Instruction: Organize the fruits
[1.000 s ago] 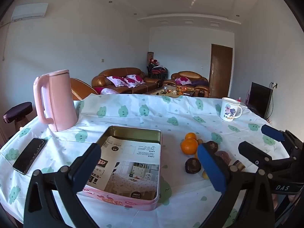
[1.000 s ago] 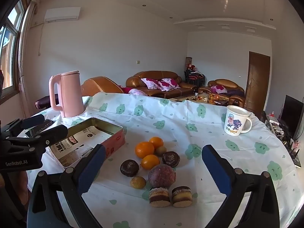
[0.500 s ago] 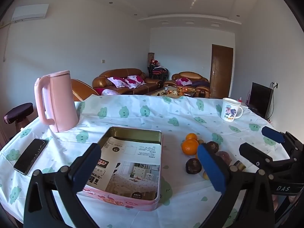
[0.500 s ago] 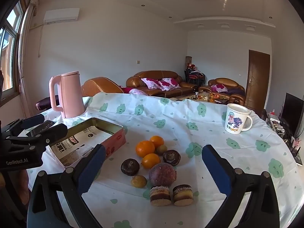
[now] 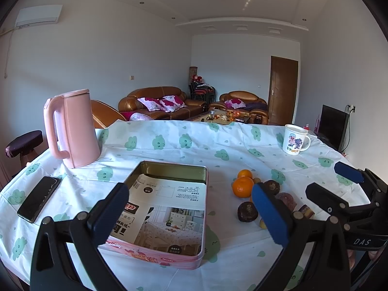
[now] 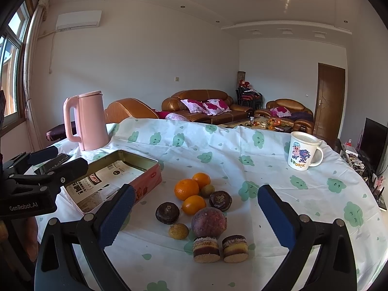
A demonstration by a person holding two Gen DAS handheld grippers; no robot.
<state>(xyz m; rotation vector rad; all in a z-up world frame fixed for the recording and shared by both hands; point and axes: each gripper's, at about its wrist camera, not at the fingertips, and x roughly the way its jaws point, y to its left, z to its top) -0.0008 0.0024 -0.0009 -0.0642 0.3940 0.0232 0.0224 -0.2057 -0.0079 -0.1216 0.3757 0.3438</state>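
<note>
A pile of fruit lies on the tablecloth: three oranges (image 6: 186, 189), a large purple fruit (image 6: 209, 222), two dark round ones (image 6: 167, 213), two small yellowish ones (image 6: 178, 230). Two layered cake pieces (image 6: 206, 245) stand in front. My right gripper (image 6: 194, 215) is open and empty, held above and before the pile. A pink open tin (image 5: 167, 208) with a printed sheet inside lies left of the fruit. My left gripper (image 5: 189, 214) is open and empty over the tin's near end. The oranges (image 5: 242, 187) show right of the tin in the left wrist view.
A pink kettle (image 5: 71, 127) stands at the back left, a black phone (image 5: 38, 198) lies near the left edge. A white cartoon mug (image 6: 302, 154) stands at the back right. Sofas and a TV are beyond the table.
Both views have shifted only slightly; the grippers drift a little and stay open. Nothing on the table has moved.
</note>
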